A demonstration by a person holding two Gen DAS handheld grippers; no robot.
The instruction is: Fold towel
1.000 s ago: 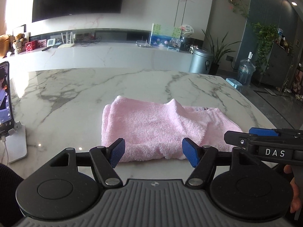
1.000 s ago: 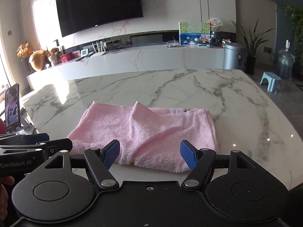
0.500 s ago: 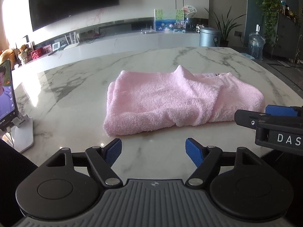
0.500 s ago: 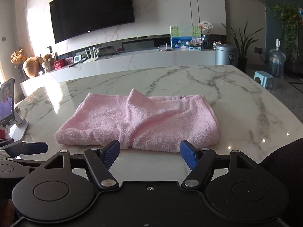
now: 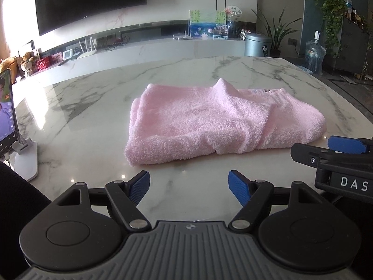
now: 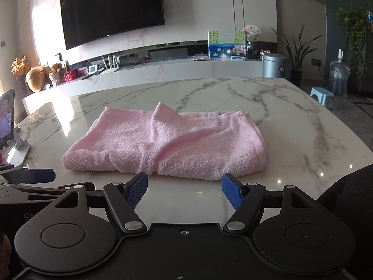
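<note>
Claws first: my left gripper (image 5: 188, 185) and right gripper (image 6: 184, 187) gape wide and empty, drawn clear of the pink towel (image 5: 216, 122), which lies folded, rumpled, mid-table (image 5: 93, 107), seemingly done, beyond them.

Left gripper (image 5: 188, 185): tilted down at the marble table (image 5: 93, 98), jaws wide after just opening further, nothing between the blue pads (image 5: 139, 187). Right gripper (image 6: 184, 190): alongside, likewise tilted toward the table, jaws apart and empty, pads clear of everything on it.
</note>
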